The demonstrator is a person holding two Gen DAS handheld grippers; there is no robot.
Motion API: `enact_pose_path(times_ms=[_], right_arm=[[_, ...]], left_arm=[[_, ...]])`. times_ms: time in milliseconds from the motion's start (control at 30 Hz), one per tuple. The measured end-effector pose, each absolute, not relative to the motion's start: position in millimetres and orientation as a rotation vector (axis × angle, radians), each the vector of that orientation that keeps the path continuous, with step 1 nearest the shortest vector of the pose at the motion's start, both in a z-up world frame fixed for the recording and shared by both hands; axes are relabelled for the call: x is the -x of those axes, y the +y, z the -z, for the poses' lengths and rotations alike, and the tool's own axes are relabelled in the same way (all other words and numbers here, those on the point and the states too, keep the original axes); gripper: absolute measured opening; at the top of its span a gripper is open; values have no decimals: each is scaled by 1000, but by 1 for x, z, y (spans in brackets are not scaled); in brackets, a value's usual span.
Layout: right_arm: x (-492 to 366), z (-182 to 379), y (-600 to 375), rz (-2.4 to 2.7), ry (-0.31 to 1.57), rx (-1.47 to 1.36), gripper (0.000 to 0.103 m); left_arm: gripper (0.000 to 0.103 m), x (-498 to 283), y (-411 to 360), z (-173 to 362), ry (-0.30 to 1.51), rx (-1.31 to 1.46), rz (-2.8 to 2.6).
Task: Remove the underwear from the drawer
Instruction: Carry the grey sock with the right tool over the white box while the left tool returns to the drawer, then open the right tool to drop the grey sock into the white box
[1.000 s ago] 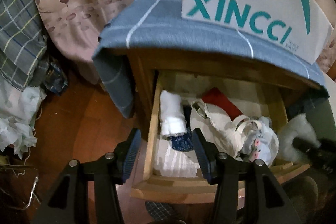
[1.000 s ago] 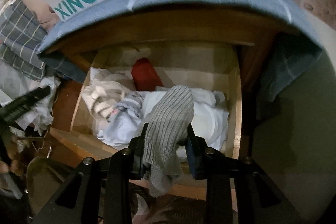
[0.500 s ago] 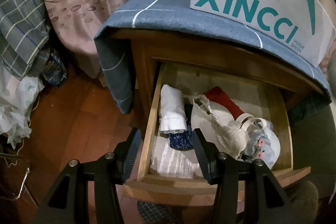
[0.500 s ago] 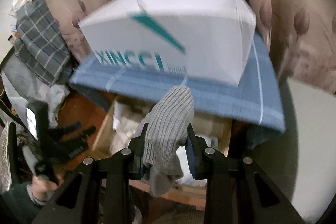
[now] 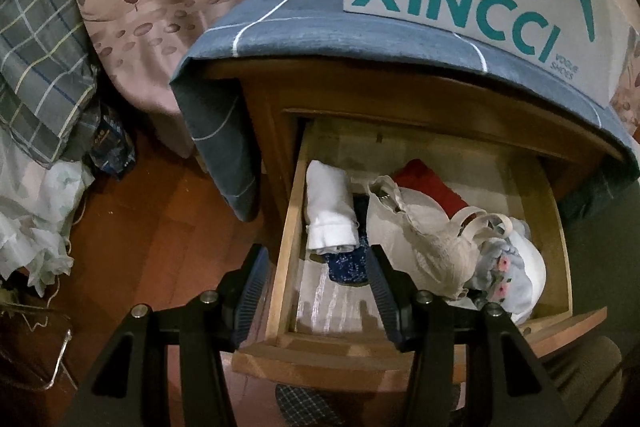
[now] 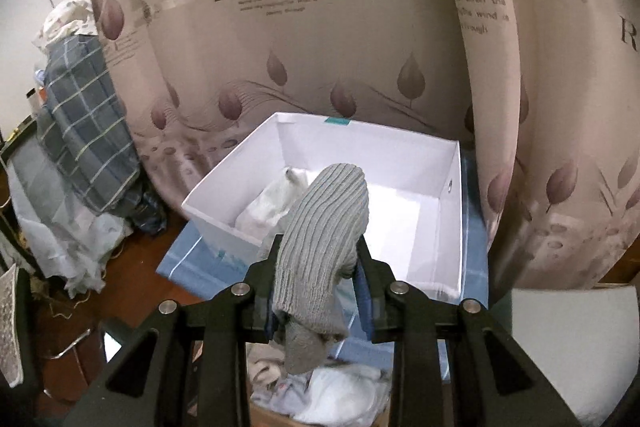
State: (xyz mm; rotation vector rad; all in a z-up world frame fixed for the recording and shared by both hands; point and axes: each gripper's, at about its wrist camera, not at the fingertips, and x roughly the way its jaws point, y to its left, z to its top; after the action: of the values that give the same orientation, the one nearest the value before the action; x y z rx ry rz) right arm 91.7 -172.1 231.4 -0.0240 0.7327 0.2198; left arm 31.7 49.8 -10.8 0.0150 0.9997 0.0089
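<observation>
Clamping grey ribbed underwear [image 6: 320,239], right gripper [image 6: 316,267] above white box [image 6: 436,211], left gripper [image 5: 316,279] apart over drawer [image 5: 286,239].

White cardboard shoe box [image 6: 432,223] lettered in teal, on blue checked cloth [image 5: 280,27]; leaf-printed beige curtain [image 6: 320,47] behind box.

- The box [image 6: 450,227] stands on the nightstand [image 5: 272,115], on its cloth [image 5: 304,23].
- The drawer [image 5: 288,227] juts out below the nightstand's top, clothes [image 5: 432,231] inside.
- A curtain [image 6: 320,47] hangs behind the nightstand.
- A garment [image 6: 276,201] lies in the box.
</observation>
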Motion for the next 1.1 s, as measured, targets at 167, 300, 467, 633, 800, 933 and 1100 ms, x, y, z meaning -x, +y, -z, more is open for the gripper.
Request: enact_pose_path(times_ms=[167, 300, 467, 633, 800, 933, 1100], right_arm=[[-127, -228, -172, -166, 756, 47, 28], [-150, -215, -176, -130, 793, 48, 28], [-173, -194, -181, -92, 848, 32, 28], [-190, -178, -178, -73, 880, 34, 28], [-196, -164, -172, -62, 909, 30, 34], [-196, -157, -170, -49, 921, 34, 38], [-192, -162, -170, -50, 908, 41, 56]], left_arm=[[52, -31, 49, 11, 997, -17, -7], [52, -31, 50, 12, 1002, -1, -8], [52, -32, 50, 12, 1006, 4, -1], [52, -31, 48, 12, 1005, -3, 2], [52, -31, 50, 13, 1007, 17, 6], [52, -31, 51, 13, 1007, 20, 7], [52, -31, 51, 13, 1009, 18, 6]])
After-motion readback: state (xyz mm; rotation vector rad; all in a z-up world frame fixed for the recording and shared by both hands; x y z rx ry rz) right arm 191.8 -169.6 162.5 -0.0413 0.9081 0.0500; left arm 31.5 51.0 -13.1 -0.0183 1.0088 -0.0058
